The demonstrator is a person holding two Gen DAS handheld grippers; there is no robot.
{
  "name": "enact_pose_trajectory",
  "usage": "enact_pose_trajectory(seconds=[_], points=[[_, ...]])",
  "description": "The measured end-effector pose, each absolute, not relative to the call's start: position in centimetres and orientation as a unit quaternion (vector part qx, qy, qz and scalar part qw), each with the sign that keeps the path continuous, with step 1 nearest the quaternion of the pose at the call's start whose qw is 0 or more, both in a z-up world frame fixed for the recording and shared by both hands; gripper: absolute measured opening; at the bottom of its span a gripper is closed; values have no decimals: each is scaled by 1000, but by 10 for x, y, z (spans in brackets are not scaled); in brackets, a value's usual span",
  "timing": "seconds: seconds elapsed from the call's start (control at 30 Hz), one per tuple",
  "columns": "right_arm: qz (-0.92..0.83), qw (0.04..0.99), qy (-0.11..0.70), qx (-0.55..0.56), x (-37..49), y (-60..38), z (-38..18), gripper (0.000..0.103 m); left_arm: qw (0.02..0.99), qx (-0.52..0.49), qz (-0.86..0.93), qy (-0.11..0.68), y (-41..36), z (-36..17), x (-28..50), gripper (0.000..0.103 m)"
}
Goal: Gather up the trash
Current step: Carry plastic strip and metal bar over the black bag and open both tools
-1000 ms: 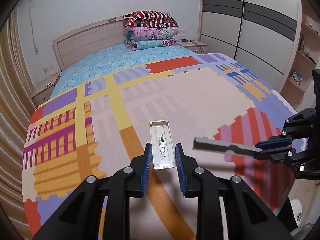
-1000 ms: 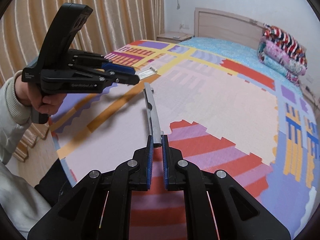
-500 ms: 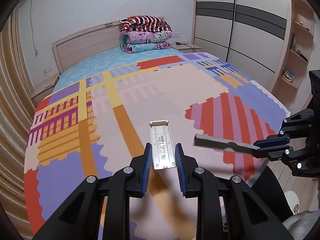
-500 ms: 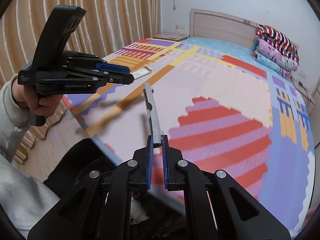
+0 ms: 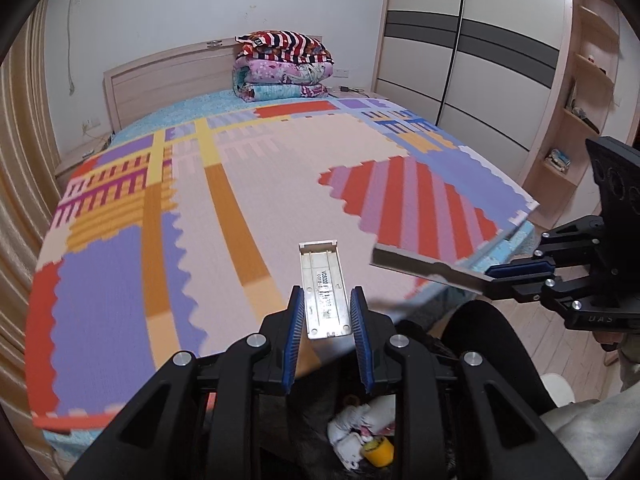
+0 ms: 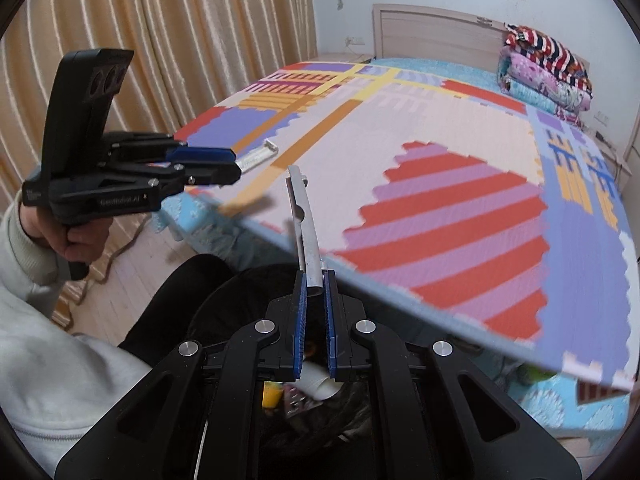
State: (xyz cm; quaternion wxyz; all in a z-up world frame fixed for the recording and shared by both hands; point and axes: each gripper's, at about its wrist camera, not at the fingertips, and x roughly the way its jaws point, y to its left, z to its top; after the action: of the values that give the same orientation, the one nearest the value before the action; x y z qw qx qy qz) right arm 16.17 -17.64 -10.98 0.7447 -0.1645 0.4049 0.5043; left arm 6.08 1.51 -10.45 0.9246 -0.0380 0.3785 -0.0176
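Observation:
My left gripper (image 5: pixel 326 304) is shut on a flat white plastic cover (image 5: pixel 323 285) with a small printed label; from the right wrist view that cover (image 6: pixel 258 157) sticks out of the left gripper (image 6: pixel 236 166). My right gripper (image 6: pixel 314 280) is shut on a thin grey metal strip (image 6: pixel 304 220) with a hole in it, also seen as the strip (image 5: pixel 424 268) held by the right gripper (image 5: pixel 490 282). Both grippers hang past the bed's foot edge, over a black-lined trash bin (image 6: pixel 224 292) holding white and yellow trash (image 5: pixel 360 436).
A bed with a colourful foam mat (image 5: pixel 224 208) fills the view, folded quilts (image 5: pixel 282 66) at its headboard. A wardrobe (image 5: pixel 472 64) and shelves (image 5: pixel 576 112) stand right, curtains (image 6: pixel 160 40) left. A person's hand (image 6: pixel 76 240), pale sleeve and dark trouser leg are near the bin.
Both grippers have drawn back from over the mat to beyond its foot edge, each keeping its piece. The bin and its trash have come into view beneath them.

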Motion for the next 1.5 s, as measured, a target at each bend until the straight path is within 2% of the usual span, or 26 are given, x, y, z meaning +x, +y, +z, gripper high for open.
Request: enact_pose_trajectory(seconds=[0.33, 0.8, 1.23, 1.33, 1.43, 1.47, 1.5], points=[[522, 707, 449, -159, 130, -179, -144, 9, 901, -75, -50, 425, -12, -151, 14, 23], [488, 671, 531, -172, 123, -168, -216, 9, 840, -84, -53, 533, -25, -246, 29, 23], [440, 662, 576, -189, 136, -153, -261, 10, 818, -106, -55, 563, -18, -272, 47, 23], [439, 662, 579, -185, 137, -152, -263, 17, 818, -114, -54, 561, -15, -270, 47, 23], [438, 665, 576, -184, 137, -153, -259, 24, 816, -123, -52, 563, -14, -267, 48, 31], [438, 667, 574, -183, 137, -154, -257, 25, 816, -124, -53, 563, -14, -265, 47, 45], [439, 669, 571, -183, 136, -155, -254, 27, 818, -123, -52, 559, -14, -261, 46, 52]])
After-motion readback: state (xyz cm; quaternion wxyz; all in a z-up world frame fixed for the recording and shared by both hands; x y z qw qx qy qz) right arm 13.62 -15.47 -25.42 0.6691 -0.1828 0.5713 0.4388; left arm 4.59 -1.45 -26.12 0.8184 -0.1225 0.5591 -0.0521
